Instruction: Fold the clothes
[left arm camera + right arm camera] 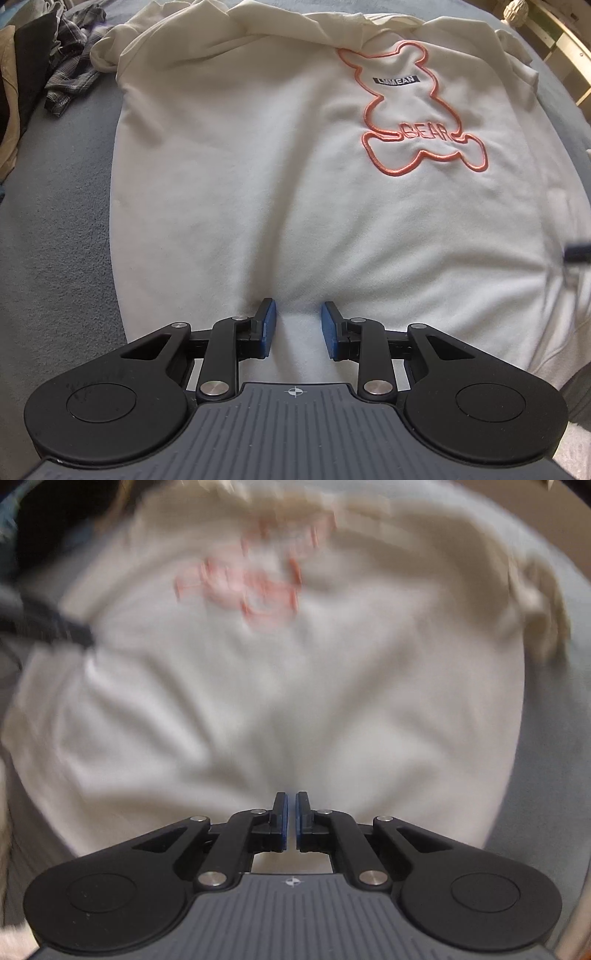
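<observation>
A cream sweatshirt (280, 177) with an orange bear outline and the word BEAR lies spread flat on a grey-blue bed cover (55, 258). My left gripper (298, 314) points steeply down at its lower middle. The blue pads stand a little apart, their tips dent the cloth, and a low ridge of fabric lies between them. My right gripper (291, 805) is shut above the same sweatshirt (280, 686), its pads almost touching. The right wrist view is badly blurred, so I cannot tell whether any cloth is pinched there. The right gripper also shows as a dark blur (578, 254) at the sweatshirt's right side.
A crumpled plaid garment (70, 62) and dark and beige clothes (14, 92) are heaped at the far left of the bed. A pale bed frame or rail (569, 48) runs along the far right. Grey cover (554, 738) borders the sweatshirt's right side.
</observation>
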`<state>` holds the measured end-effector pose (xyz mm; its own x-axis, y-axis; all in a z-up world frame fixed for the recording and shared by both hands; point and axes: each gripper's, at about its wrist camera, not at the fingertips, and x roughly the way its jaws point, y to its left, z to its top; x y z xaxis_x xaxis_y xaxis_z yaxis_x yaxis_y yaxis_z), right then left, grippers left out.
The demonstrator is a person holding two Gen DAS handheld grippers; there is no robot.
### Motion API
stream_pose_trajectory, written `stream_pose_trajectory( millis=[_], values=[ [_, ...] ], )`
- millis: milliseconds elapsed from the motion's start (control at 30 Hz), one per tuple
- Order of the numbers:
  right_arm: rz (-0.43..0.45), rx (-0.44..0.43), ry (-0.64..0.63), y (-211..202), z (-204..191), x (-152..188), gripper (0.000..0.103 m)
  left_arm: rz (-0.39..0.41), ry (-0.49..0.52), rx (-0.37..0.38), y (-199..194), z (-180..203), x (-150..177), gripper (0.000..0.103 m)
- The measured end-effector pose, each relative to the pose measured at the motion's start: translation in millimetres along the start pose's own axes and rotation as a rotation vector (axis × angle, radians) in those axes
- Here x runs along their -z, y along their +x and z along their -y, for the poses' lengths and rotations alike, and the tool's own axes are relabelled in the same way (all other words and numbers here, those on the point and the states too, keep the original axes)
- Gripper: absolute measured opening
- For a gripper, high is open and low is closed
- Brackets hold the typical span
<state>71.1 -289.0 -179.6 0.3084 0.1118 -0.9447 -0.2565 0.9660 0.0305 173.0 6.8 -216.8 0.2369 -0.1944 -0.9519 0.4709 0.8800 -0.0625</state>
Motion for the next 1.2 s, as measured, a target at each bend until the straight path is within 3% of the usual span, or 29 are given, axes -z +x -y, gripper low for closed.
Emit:
stream_pose_trajectory(
  millis=[100, 200, 267, 433, 567, 667, 800, 967, 1033, 1100, 1167, 1200],
  values=[
    [0.103, 0.007, -0.071, 3, -5, -28, 0.003, -0.008, 0.003, -0.02, 0, 3, 0, 0.029],
    [0.066, 0.072, -0.152, 27, 2, -32, 0.002, -0.011, 0.017, -0.038, 1, 6, 1, 0.029],
    [0.077, 0.105, -0.182, 25, 16, -11, 0.002, -0.012, 0.017, -0.046, 2, 7, 1, 0.029],
    [-0.036, 0.234, -0.045, 0, 69, 16, 0.003, -0.016, 0.019, -0.049, 3, 7, 0, 0.029],
    [0.101, 0.179, 0.014, -9, 72, -19, 0.003, -0.018, 0.049, -0.062, 4, 10, 1, 0.029],
    [0.191, 0.12, -0.043, 11, 52, -60, 0.003, -0.029, 0.063, -0.081, 4, 14, -1, 0.03],
    [0.157, 0.234, -0.099, 49, 73, -74, 0.003, -0.03, 0.062, -0.09, 5, 15, -1, 0.03],
    [0.118, 0.41, 0.17, 26, 162, -52, 0.004, -0.028, 0.067, -0.088, 6, 14, -1, 0.03],
    [0.175, 0.38, 0.246, 10, 166, -50, 0.004, -0.032, 0.074, -0.092, 7, 15, -2, 0.03],
    [0.205, 0.288, 0.219, 9, 149, -55, 0.004, -0.038, 0.082, -0.096, 8, 16, -3, 0.03],
    [0.191, 0.175, 0.172, 16, 130, -52, 0.004, -0.039, 0.08, -0.096, 8, 16, -3, 0.03],
    [0.164, 0.192, 0.155, 20, 125, -46, 0.004, -0.038, 0.078, -0.095, 8, 15, -3, 0.03]
  ],
)
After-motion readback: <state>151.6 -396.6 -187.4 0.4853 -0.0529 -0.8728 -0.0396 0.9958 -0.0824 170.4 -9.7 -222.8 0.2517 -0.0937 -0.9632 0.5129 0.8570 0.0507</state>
